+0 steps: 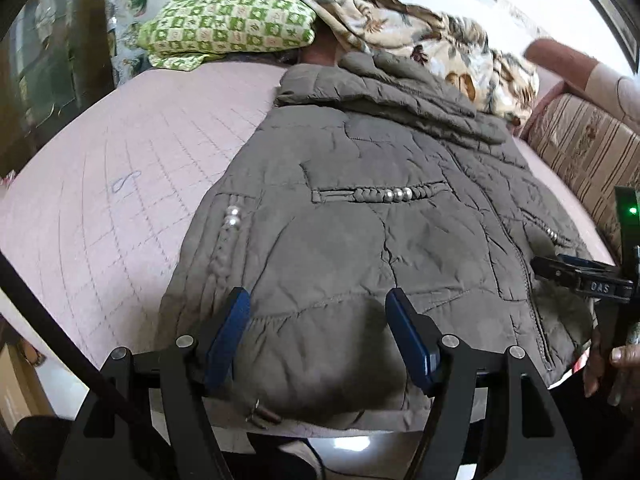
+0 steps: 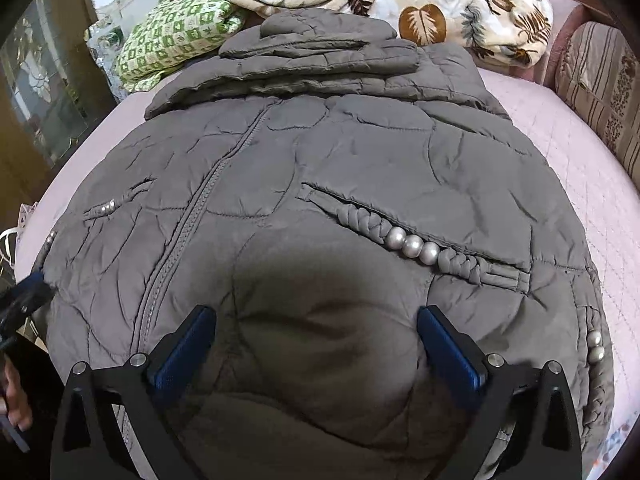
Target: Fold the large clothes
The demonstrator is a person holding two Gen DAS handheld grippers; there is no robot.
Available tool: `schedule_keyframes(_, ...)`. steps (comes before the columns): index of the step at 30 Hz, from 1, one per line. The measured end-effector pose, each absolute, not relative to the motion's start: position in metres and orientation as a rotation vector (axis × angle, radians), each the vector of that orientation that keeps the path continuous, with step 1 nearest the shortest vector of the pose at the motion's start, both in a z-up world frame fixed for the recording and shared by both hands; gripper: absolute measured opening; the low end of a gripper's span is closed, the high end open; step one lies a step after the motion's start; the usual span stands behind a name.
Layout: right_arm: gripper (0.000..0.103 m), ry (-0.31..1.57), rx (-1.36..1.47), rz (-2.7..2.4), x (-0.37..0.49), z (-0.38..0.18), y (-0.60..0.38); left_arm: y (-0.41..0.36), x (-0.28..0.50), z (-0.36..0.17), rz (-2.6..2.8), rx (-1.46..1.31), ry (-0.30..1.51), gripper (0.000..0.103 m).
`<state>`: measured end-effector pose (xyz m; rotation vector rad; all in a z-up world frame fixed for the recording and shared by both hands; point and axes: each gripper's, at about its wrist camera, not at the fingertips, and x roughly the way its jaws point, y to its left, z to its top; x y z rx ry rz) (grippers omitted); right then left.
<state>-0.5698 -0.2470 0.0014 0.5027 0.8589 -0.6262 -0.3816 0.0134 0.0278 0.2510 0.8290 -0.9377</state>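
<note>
A grey-brown quilted jacket [image 1: 380,216] lies flat on a pink bed [image 1: 120,184], hem toward me, collar at the far end, sleeves folded across the top. It has braided pocket trims with pearl beads [image 2: 412,246] and a front zipper [image 2: 192,220]. My left gripper [image 1: 318,304] is open, its blue pads just above the left part of the hem. My right gripper [image 2: 316,320] is open over the right part of the hem, and it also shows at the right edge of the left wrist view [image 1: 576,274]. Neither holds the jacket [image 2: 320,152].
A green patterned pillow [image 1: 228,24] and a leaf-print blanket [image 1: 420,40] lie at the head of the bed behind the jacket. A striped cushion [image 1: 580,148] stands along the right side. A wooden cabinet [image 2: 36,92] stands at the left. The bed's near edge is below the hem.
</note>
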Motion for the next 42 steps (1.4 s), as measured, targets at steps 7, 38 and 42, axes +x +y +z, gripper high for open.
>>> schedule_keyframes(7,0.103,0.822,0.514,-0.614,-0.577,0.002,-0.245,0.025,-0.382,0.034,-0.941,0.253,0.837,0.069)
schedule_keyframes(38,0.103,0.352,1.279,-0.653,-0.825,-0.027,-0.301,0.084,-0.311,-0.003,-0.939,-0.209,1.173,0.065)
schedule_keyframes(42,0.102,0.367,1.252,-0.626,-0.815,-0.027,-0.298,0.085,-0.314,-0.006,-0.937,-0.251,1.149,0.066)
